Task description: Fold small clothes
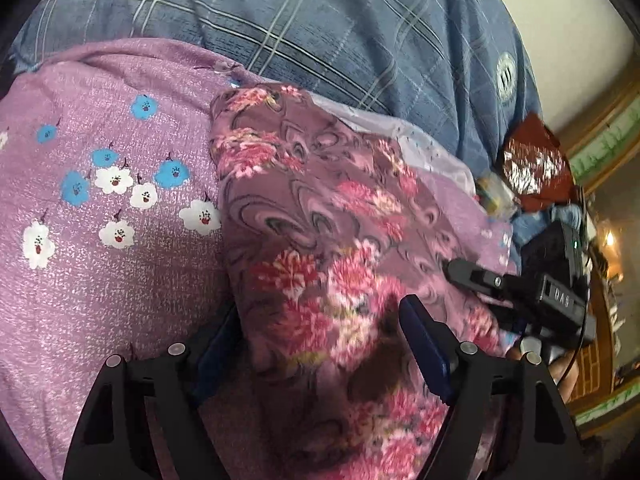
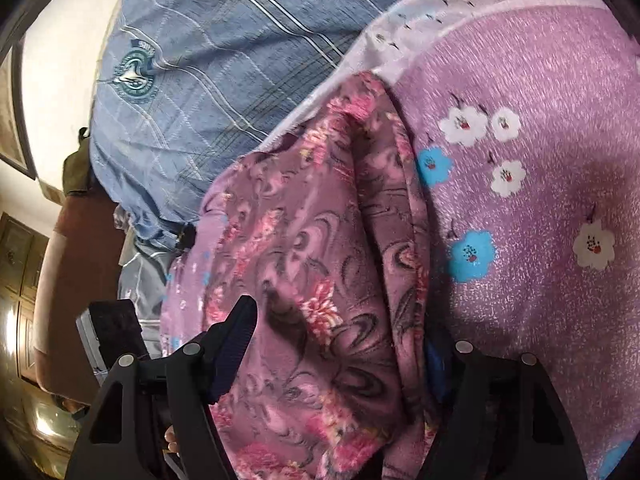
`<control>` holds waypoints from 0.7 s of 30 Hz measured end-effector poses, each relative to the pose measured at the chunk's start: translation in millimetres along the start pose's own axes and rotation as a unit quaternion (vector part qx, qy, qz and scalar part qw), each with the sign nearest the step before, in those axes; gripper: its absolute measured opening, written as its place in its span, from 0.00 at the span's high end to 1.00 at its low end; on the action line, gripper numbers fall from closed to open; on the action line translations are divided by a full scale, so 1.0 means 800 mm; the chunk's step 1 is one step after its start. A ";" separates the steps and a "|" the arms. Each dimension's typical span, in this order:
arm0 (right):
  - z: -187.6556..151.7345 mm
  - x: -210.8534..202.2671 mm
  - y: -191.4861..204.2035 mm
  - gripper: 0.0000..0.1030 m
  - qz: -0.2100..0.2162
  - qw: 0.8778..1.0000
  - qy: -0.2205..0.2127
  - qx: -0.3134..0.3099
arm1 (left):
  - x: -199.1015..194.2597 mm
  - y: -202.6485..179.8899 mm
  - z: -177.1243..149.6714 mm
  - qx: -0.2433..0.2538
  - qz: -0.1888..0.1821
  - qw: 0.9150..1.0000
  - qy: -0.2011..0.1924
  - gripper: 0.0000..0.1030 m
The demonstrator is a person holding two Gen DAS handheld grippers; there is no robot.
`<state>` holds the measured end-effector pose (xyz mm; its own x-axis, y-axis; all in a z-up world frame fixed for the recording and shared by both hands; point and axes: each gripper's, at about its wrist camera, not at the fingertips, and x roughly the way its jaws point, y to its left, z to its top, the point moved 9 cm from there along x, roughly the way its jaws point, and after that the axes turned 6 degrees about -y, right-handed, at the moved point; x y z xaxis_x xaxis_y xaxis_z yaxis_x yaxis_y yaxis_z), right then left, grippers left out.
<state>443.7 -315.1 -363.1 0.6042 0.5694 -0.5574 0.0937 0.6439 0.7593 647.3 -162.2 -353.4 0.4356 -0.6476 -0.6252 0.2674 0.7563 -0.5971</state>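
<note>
Between the spread fingers of our left claw [image 1: 320, 344] lies the floral garment [image 1: 320, 220], a soft, slightly fuzzy mauve cloth printed with pink blossoms and dark swirls, bunched into a thick fold with rounded, rumpled edges. Our left claw stands wide, its blue-padded fingers set on either side of the cloth; we cannot tell whether the pads press it. Our right claw [image 2: 340, 344] is likewise wide, one blue pad bare on the left of the wrist view, the other mostly hidden under the garment's hanging fold [image 2: 320, 240]. Its black fingertip also shows in the left wrist view [image 1: 472, 276], resting on the far edge of the cloth.

The garment lies on a bed sheet [image 1: 100, 240], lilac, speckled, with blue and white flowers, smooth apart from a few soft ridges; its paler border runs behind the garment. Just beyond is a person's blue checked shirt [image 1: 320, 20] with a round badge.

Room is tight toward the shirt. Along the sheet, beyond the garment's long edge, bare fabric stretches wide. At the frame's edge we see dark wooden furniture [image 2: 20, 264] and a red patterned bundle [image 1: 536, 164]
</note>
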 end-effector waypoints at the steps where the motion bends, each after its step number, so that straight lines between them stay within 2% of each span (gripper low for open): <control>1: 0.000 0.000 0.002 0.29 -0.002 1.000 -0.006 -0.001 | 0.002 0.000 0.001 -0.006 -0.001 1.000 -0.005 0.25; 4: -0.006 0.003 0.009 0.37 -0.028 0.999 -0.012 -0.030 | 0.003 -0.002 0.002 -0.013 -0.005 1.000 -0.015 0.28; 6: -0.006 0.002 0.012 0.56 -0.040 0.998 -0.019 -0.046 | 0.004 -0.002 0.004 -0.011 0.000 1.000 -0.023 0.50; 8: -0.004 -0.007 0.021 0.65 -0.046 0.996 -0.034 -0.065 | 0.001 -0.003 0.003 -0.008 0.004 1.000 -0.028 0.61; 9: -0.003 -0.012 0.023 0.66 -0.048 0.996 -0.038 -0.069 | -0.001 -0.004 0.004 -0.007 0.003 1.000 -0.031 0.66; 12: -0.006 -0.020 0.037 0.68 -0.071 0.991 -0.054 -0.098 | -0.008 -0.010 0.007 0.001 0.002 0.999 -0.045 0.75; 18: -0.008 -0.050 0.076 0.68 -0.079 0.981 -0.109 -0.136 | -0.045 -0.033 0.016 0.027 -0.014 0.995 -0.091 0.76; 21: -0.005 -0.068 0.096 0.68 -0.065 0.978 -0.140 -0.142 | -0.073 -0.044 0.022 0.042 -0.025 0.992 -0.117 0.76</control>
<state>414.5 -294.7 -276.0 0.7988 0.3355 -0.4994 -0.0141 0.8402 0.5420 627.7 -149.3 -286.9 0.6057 -0.6522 -0.4558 0.3599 0.7355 -0.5741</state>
